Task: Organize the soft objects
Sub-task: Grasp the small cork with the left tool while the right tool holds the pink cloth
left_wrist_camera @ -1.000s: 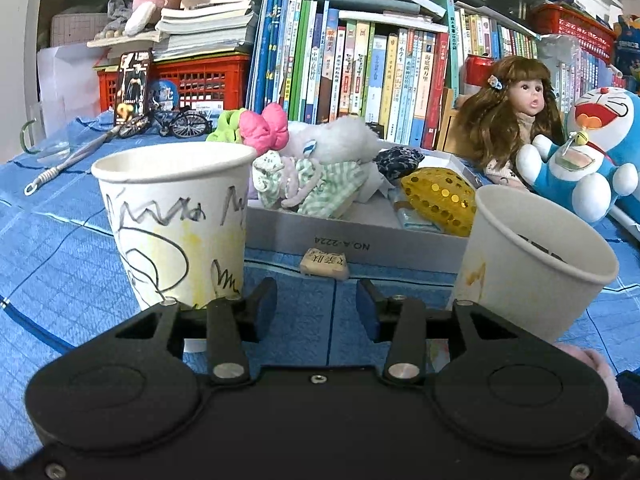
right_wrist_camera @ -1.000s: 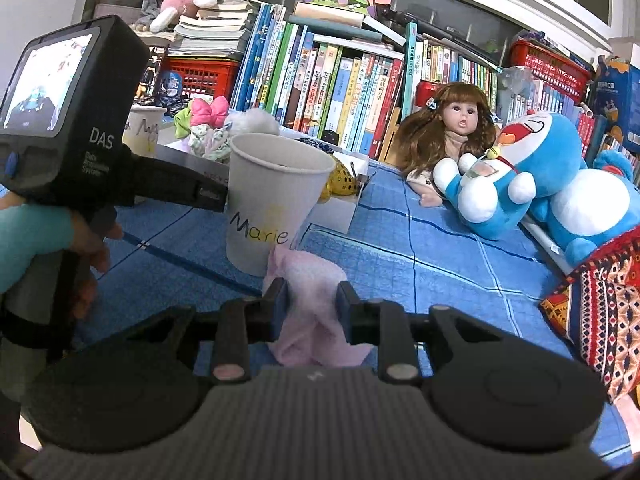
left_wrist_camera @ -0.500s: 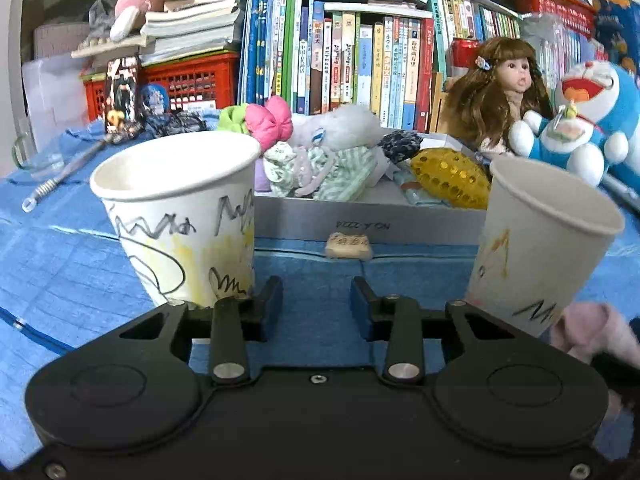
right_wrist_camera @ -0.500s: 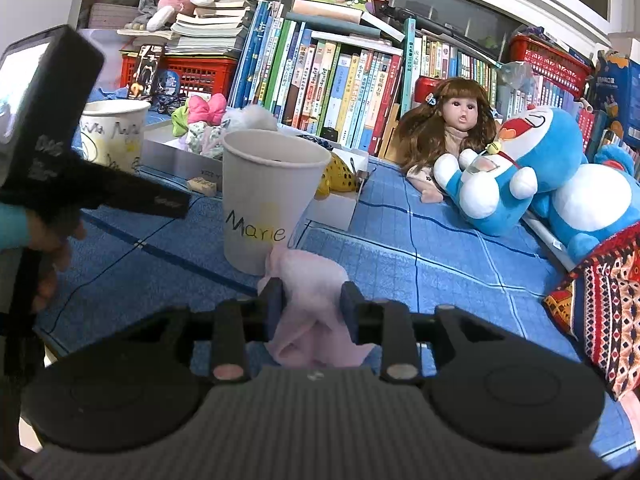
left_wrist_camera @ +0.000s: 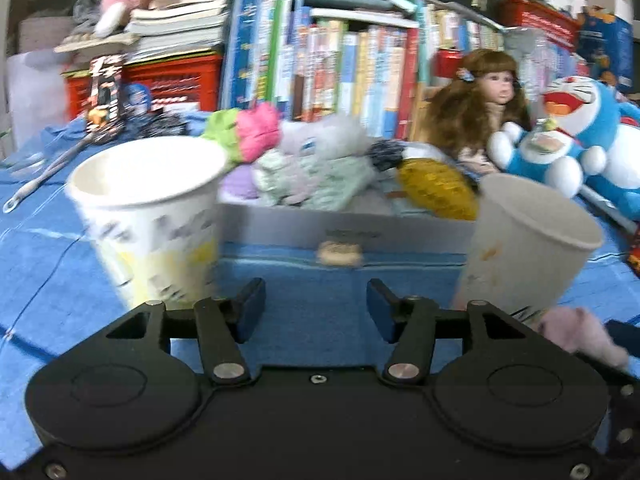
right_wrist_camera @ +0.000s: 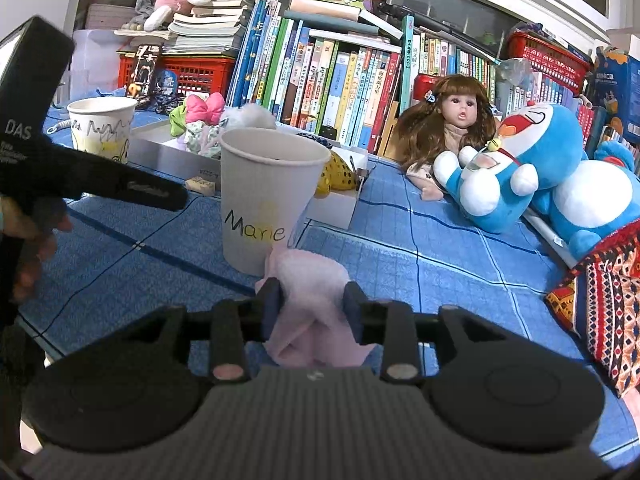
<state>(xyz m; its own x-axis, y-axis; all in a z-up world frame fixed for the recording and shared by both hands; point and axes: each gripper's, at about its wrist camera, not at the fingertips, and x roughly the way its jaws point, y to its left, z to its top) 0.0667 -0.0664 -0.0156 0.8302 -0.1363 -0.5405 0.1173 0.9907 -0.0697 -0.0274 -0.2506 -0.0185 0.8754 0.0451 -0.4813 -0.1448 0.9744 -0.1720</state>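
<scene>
Left tool (left_wrist_camera: pixel 316 304): opening, nothing between the pads, only blue desk cloth (left_wrist_camera: pixel 312 320) ahead of the gap.
Right tool (right_wrist_camera: pixel 312 308): opening, with the pink soft cloth (right_wrist_camera: pixel 312 292) bunched between the pads and touching both.
Pink soft cloth: lying on the desk just in front of the right tool, its far end against the foot of the "Marie" cup (right_wrist_camera: pixel 268 196).
"Marie" cup: upright, straight ahead of the right tool; to the right of the left tool.
Scribbled cup (left_wrist_camera: pixel 152 216): upright, ahead and left of the left tool, blurred.
Grey box (left_wrist_camera: pixel 344 228): beyond both cups, filled with soft items, among them a pink bow (left_wrist_camera: pixel 256 132) and a yellow mesh piece (left_wrist_camera: pixel 436 188).
Small eraser-like block (left_wrist_camera: pixel 339 251): on the desk against the box's front wall.
Doll (right_wrist_camera: pixel 452 120): far right of the box, beside a blue cat plush (right_wrist_camera: pixel 516 164).
Books (right_wrist_camera: pixel 340 76): standing in a row behind everything.
</scene>
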